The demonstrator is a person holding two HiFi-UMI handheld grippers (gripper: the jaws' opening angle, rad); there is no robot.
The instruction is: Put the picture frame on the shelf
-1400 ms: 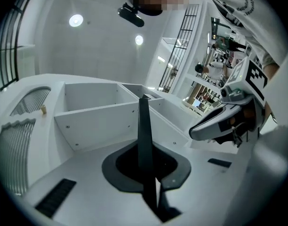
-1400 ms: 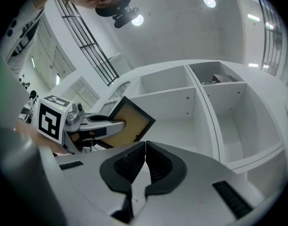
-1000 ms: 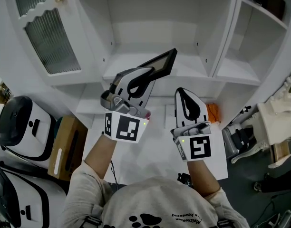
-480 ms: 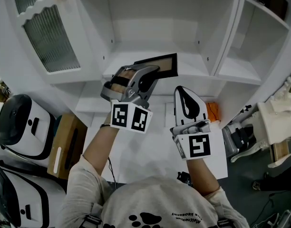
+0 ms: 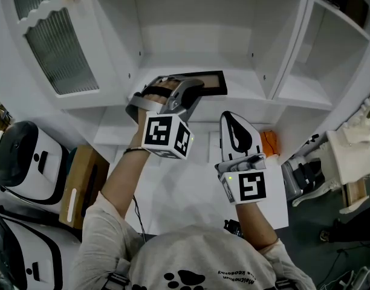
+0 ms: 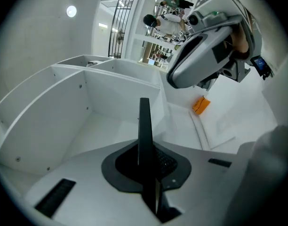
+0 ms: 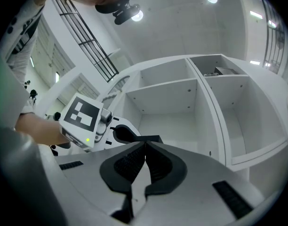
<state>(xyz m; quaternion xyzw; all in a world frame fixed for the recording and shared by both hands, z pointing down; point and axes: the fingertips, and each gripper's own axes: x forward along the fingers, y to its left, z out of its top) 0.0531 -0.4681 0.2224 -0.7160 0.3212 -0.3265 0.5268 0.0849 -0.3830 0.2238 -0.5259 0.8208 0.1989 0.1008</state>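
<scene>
The picture frame (image 5: 204, 82), clamped in the left gripper (image 5: 192, 92) at the shelf (image 5: 248, 84), could be toppled if released tilted; right gripper (image 5: 230, 117) closed, empty.

Left claw (image 5: 196, 90) covers the near end of the picture frame (image 5: 210, 81); along the claw, only its thin edge shows. Orange thing (image 5: 269, 142) beside the right claw (image 5: 232, 121): half hidden, can't identify it.
</scene>
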